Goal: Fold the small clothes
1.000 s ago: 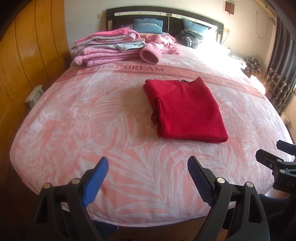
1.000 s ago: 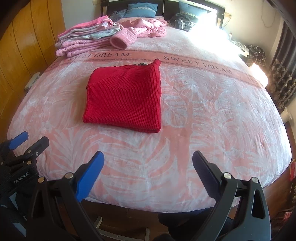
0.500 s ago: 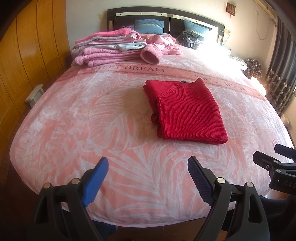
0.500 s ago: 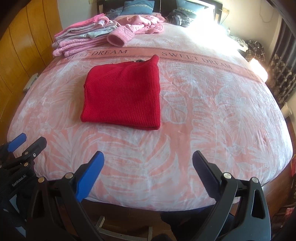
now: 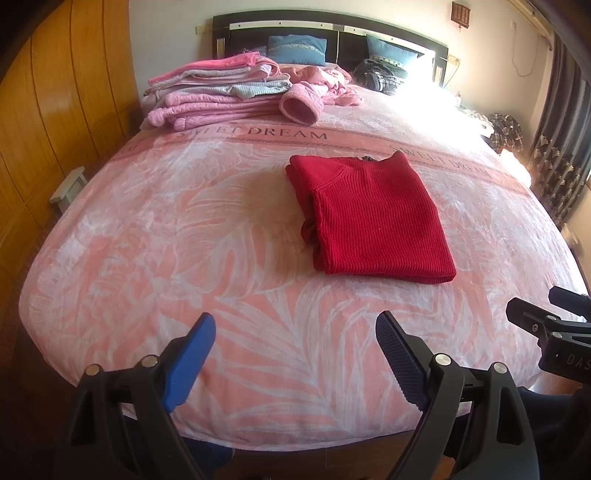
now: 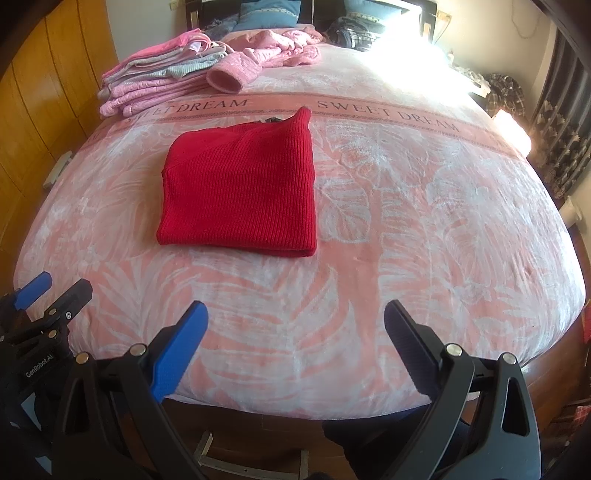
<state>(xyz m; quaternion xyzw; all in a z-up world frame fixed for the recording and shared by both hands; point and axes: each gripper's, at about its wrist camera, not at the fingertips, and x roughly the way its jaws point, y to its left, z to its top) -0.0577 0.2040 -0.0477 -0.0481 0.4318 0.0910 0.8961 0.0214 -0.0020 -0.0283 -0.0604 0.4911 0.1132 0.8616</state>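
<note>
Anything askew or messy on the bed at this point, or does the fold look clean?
Mostly tidy. The red sweater lies folded flat, but along its left edge in the left wrist view some fabric bulges out from under the top layer. Behind the folded pink stack, a pink garment lies crumpled and unfolded. Both grippers are open and empty.

Home bedroom: double bed [image 5: 147,229] with pink "SWEET DREAM" blanket, dark headboard [image 5: 332,27], blue pillows [image 5: 297,50], wooden wardrobe panels [image 5: 55,110], curtains [image 5: 565,122].

Lighting: we note strong daylight, glare blowing out the bed [image 5: 436,99] by its headboard (right side); fisheye-bent edges, dark corners.
</note>
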